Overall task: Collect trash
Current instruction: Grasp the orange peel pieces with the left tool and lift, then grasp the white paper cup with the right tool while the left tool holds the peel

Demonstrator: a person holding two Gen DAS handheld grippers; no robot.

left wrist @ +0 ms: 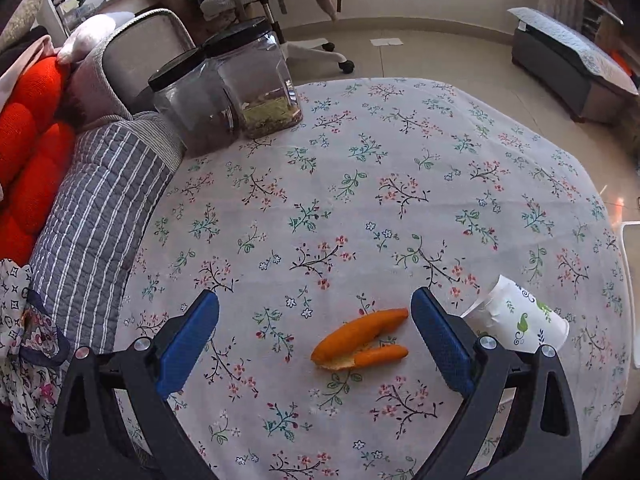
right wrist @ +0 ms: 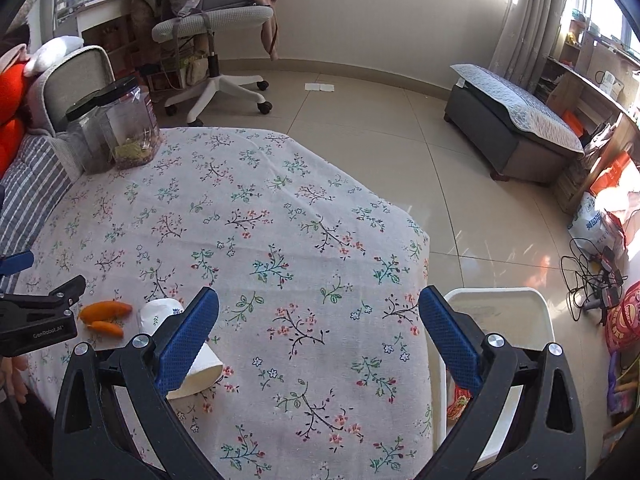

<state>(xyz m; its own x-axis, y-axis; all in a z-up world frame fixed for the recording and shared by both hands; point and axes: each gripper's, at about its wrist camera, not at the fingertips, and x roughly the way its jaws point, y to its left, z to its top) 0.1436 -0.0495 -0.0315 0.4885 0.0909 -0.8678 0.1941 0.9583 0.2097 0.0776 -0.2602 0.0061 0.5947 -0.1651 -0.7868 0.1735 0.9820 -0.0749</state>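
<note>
An orange peel (left wrist: 360, 340) lies on the floral tablecloth (left wrist: 360, 184), between the fingertips of my left gripper (left wrist: 314, 312), nearer the right finger. That gripper is open and holds nothing. A white paper cup (left wrist: 520, 320) with a green print lies on its side just right of it. In the right wrist view the orange peel (right wrist: 105, 315) and paper cup (right wrist: 192, 364) lie at lower left, the cup partly behind my left finger. My right gripper (right wrist: 318, 312) is open and empty above the cloth. The left gripper (right wrist: 40, 312) shows at the left edge.
Two clear jars with black lids (left wrist: 236, 80) stand at the table's far left corner. A white bin (right wrist: 508, 320) with a red wrapper inside stands on the floor off the table's right edge. A striped cushion (left wrist: 100, 208) borders the left side. An office chair (right wrist: 212, 28) stands beyond.
</note>
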